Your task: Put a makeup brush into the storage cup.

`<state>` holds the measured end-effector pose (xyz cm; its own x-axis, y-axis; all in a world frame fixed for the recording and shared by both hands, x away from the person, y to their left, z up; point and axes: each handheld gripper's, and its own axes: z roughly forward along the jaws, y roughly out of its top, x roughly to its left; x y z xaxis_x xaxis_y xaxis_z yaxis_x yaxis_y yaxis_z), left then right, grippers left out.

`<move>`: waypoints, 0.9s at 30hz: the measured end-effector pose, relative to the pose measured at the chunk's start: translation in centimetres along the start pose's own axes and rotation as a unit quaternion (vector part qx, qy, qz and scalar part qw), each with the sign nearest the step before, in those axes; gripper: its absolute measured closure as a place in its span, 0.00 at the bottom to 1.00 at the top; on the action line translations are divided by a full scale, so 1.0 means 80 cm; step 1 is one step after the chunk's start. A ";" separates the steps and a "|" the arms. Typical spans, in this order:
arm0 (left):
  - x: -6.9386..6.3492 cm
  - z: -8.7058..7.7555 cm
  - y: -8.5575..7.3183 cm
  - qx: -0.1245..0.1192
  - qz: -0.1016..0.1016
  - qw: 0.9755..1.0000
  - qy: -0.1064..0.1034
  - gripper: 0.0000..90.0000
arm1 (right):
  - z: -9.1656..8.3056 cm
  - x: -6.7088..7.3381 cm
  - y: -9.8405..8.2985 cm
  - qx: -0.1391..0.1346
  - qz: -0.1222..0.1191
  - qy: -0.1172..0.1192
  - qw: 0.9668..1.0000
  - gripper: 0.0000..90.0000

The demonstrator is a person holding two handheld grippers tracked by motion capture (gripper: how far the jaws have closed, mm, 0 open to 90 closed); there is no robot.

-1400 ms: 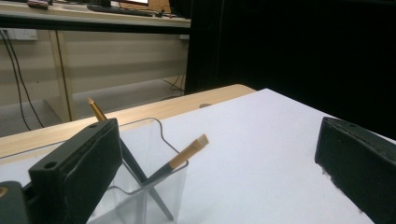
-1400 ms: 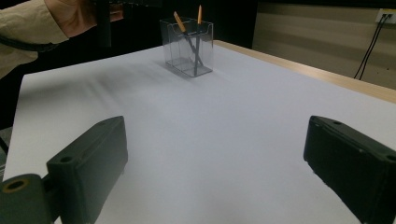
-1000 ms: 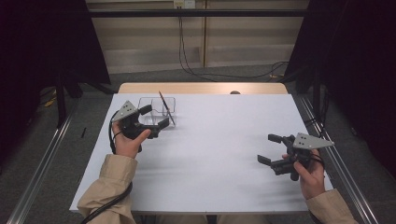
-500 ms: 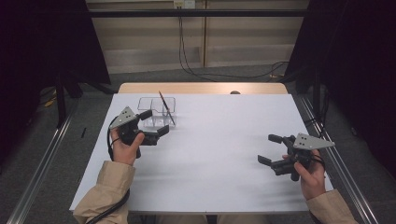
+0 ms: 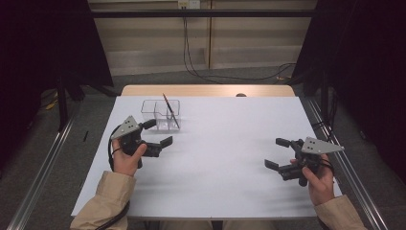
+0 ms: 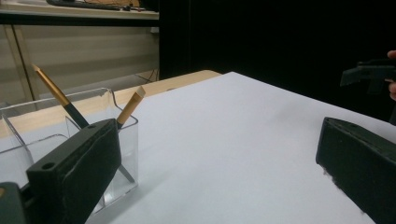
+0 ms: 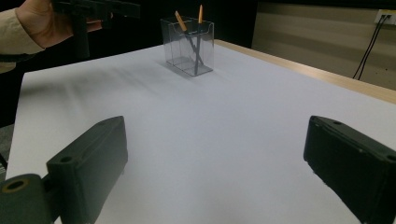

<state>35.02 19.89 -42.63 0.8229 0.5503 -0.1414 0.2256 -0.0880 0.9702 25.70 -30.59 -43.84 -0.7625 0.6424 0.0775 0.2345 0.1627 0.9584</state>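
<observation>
left tool [image 5: 154,134] wide open, empty, just beside clear holder [image 5: 160,115] | two brushes [image 6: 130,105] stand tilted inside, far-left of table [image 5: 230,143] | right tool [image 5: 280,154] open, empty, well apart | next: I'd back off level; avoid clipping holder wall

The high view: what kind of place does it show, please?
Probably a lab or recording workspace, not a home. A white-covered table stands between black curtains, metal floor rails run beside it, and it carries just a clear plastic holder with pencils.
</observation>
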 end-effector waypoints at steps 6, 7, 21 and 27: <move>-0.004 -0.007 0.000 -0.003 0.001 1.000 -0.004 0.00 | -0.001 0.000 0.000 0.000 0.000 0.000 1.000 0.06; -0.005 -0.008 -0.001 -0.004 0.002 1.000 -0.006 0.00 | -0.001 0.000 0.000 0.000 0.000 0.000 1.000 0.06; -0.013 -0.026 -0.005 -0.006 0.004 1.000 -0.007 0.00 | -0.003 -0.001 0.000 -0.002 0.001 -0.002 1.000 0.06; -0.017 -0.032 -0.006 -0.005 0.008 1.000 -0.008 0.00 | -0.003 0.000 0.000 -0.002 0.001 -0.003 1.000 0.06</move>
<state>32.48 21.30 -42.44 0.8347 0.5355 -0.1283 0.2065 -0.0884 0.9744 25.56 -30.81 -43.78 -0.7584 0.6471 0.0778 0.2341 0.1590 0.9591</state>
